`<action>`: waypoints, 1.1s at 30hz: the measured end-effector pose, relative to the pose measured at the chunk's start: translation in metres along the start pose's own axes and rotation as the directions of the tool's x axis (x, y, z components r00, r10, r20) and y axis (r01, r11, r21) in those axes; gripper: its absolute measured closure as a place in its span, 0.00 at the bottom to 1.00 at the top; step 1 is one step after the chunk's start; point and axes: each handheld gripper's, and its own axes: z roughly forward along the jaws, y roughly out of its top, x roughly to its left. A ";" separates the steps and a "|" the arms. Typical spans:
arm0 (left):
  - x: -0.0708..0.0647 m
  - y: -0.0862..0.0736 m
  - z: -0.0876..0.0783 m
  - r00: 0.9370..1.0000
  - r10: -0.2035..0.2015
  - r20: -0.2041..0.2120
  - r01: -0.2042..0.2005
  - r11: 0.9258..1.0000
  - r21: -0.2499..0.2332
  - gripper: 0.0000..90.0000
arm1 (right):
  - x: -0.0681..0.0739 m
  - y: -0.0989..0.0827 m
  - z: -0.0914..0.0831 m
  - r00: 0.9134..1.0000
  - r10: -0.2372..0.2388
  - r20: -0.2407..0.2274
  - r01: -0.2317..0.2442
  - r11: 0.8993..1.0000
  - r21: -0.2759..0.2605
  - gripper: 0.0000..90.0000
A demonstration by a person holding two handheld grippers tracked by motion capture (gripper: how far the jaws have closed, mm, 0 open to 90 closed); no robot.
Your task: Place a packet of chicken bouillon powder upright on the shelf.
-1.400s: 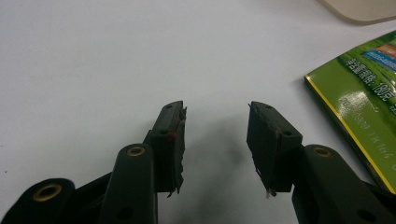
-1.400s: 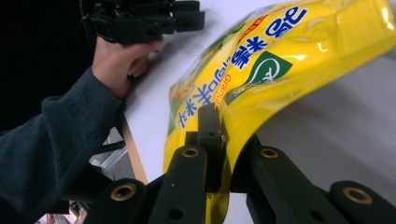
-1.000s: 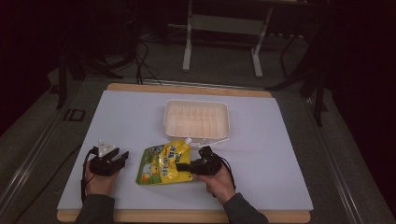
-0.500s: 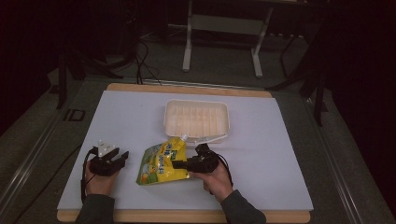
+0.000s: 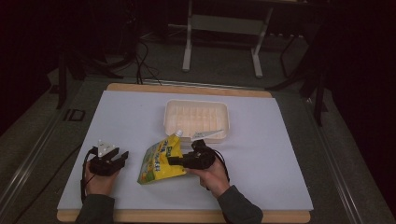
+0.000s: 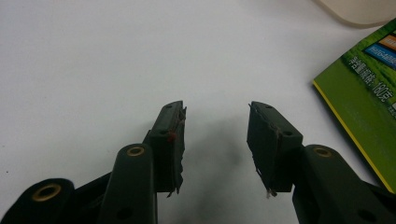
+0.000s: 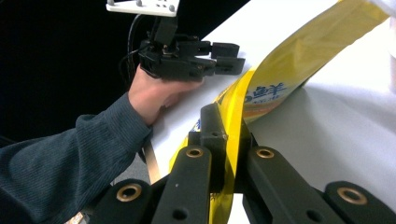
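Table (image 5: 280, 154) w/ white top sheet, wood edge showing front and back. White plastic tray (image 5: 196, 119) sits center-rear on it, looks empty, ribbed bottom. Yellow-green spout pouch (image 5: 161, 161) is in front of the tray, near but not touching as far as I can tell, white spout cap pointing toward the tray's front-left corner. Pouch is partly raised off the sheet on its right side; left part looks down on the table.

Right hand-held gripper (image 5: 175, 161): jaws clamped on the pouch's right edge. Right gripper view confirms, yellow film pinched between the two black jaws (image 7: 227, 158), pouch running up and away from them.

Left hand-held gripper (image 5: 122, 157): left of the pouch, near it, no contact, low over the sheet. Jaws spread wide, nothing between them in left gripper view (image 6: 215, 121), just white sheet; green pouch edge at far right there, tray corner top right. Grey plate on top of it, cable trailing back past the hand.
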 end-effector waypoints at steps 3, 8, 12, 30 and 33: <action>0.000 0.000 0.000 1.000 -0.001 -0.001 0.001 1.000 -0.002 0.61 | 0.002 0.004 0.002 1.000 -0.014 -0.001 0.014 1.000 0.003 1.00; 0.000 0.000 0.000 1.000 0.000 -0.002 0.000 1.000 -0.005 0.61 | 0.005 0.012 0.006 0.999 -0.038 0.000 0.038 0.999 0.007 1.00; 0.000 0.000 0.000 1.000 -0.003 -0.002 0.003 1.000 -0.007 0.61 | 0.007 0.018 0.008 0.999 -0.050 0.001 0.050 0.999 0.009 1.00; 0.001 0.000 0.000 1.000 -0.006 0.001 0.006 1.000 -0.004 0.61 | 0.015 0.042 -0.002 0.992 -0.122 0.015 0.122 0.992 0.016 1.00; 0.001 0.000 -0.001 1.000 -0.006 0.002 0.006 1.000 -0.004 0.61 | 0.016 0.046 -0.005 0.991 -0.130 0.019 0.130 0.991 0.018 1.00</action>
